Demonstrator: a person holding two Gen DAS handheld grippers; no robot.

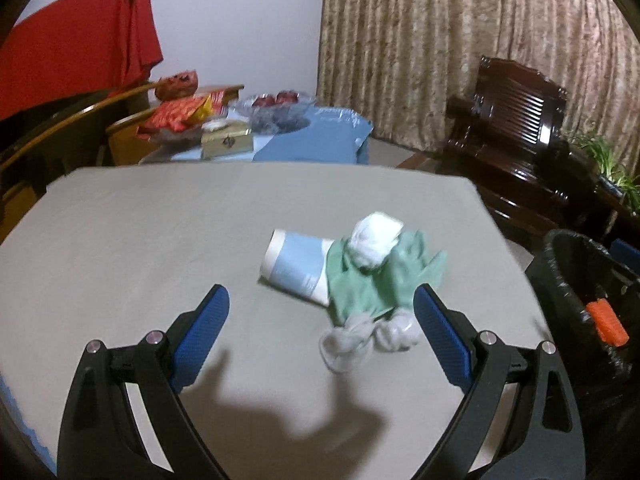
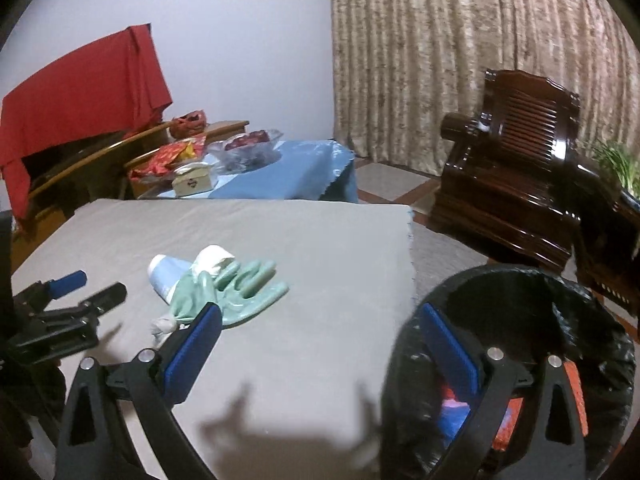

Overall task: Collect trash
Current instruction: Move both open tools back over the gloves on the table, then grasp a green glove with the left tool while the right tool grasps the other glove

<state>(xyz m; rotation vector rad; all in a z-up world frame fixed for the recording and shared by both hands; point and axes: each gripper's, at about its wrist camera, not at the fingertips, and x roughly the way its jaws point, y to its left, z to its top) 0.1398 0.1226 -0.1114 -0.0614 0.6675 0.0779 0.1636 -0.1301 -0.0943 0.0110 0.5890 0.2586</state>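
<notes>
A small pile of trash lies on the grey table (image 1: 140,232). A paper cup (image 1: 294,266) lies on its side, a green rubber glove (image 1: 380,280) drapes over its end, a white crumpled tissue (image 1: 376,244) sits on top, and a clear crumpled plastic wrap (image 1: 360,340) lies in front. My left gripper (image 1: 322,312) is open, low over the table, just short of the pile. In the right wrist view the cup (image 2: 164,274), glove (image 2: 236,288) and left gripper (image 2: 84,288) show at left. My right gripper (image 2: 320,328) is open and empty, straddling the table's right edge beside the black-lined bin (image 2: 592,320).
The bin (image 1: 576,276) stands off the table's right side with orange and red trash inside. Behind the table is a blue-covered table (image 1: 320,136) with a glass bowl, a box and snack packs. A dark wooden armchair (image 1: 516,128) stands at right, curtains behind it.
</notes>
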